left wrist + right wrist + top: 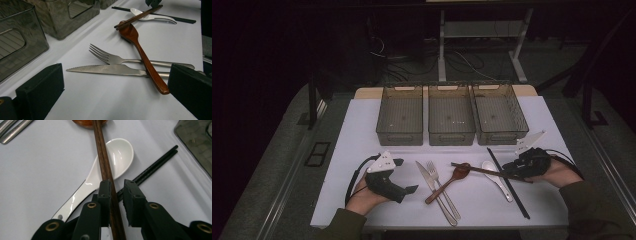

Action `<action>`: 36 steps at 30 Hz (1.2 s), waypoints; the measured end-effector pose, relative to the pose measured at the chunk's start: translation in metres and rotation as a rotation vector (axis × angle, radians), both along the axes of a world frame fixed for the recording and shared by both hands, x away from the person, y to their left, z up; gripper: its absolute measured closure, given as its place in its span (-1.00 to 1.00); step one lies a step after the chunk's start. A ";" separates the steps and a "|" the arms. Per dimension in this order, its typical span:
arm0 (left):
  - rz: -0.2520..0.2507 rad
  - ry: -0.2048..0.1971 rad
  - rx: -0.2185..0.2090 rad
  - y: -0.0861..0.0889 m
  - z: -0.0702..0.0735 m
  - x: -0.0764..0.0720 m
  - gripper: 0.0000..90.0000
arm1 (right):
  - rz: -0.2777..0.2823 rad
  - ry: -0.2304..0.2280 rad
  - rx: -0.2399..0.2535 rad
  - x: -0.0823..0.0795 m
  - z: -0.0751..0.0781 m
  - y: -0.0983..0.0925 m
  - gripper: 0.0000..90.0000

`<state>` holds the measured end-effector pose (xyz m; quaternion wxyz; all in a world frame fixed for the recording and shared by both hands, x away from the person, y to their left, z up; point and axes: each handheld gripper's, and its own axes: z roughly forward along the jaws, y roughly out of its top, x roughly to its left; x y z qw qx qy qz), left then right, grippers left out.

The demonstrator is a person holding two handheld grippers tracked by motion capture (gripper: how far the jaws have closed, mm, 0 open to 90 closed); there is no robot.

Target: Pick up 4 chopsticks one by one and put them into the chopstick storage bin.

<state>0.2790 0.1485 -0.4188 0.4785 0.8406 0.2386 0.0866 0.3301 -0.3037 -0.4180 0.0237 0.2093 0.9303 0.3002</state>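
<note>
Brown chopsticks (pixel 105 167) between hand-held gripper (pixel 117 187) jaws

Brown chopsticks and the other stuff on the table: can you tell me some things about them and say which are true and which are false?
1. The brown chopsticks lie between the right gripper's jaws. True.
2. The three bins are full of cutlery. False: they are empty.
3. The wooden spoon lies across the knife and the fork. True.
4. The left gripper holds the white spoon. False: its jaws are open with nothing between them, and the spoon lies on the table under the brown chopsticks.
</note>
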 end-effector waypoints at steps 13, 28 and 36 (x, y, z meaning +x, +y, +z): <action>-0.003 0.002 0.004 0.000 0.000 0.000 -1.00 | 0.028 -0.006 -0.040 0.003 -0.003 0.010 0.78; -0.005 0.002 0.004 0.000 0.000 0.000 -1.00 | 0.035 -0.006 -0.053 0.006 -0.009 0.012 0.77; -0.008 0.002 0.007 -0.001 0.000 0.000 -1.00 | 0.045 -0.003 -0.049 0.007 -0.010 0.013 0.78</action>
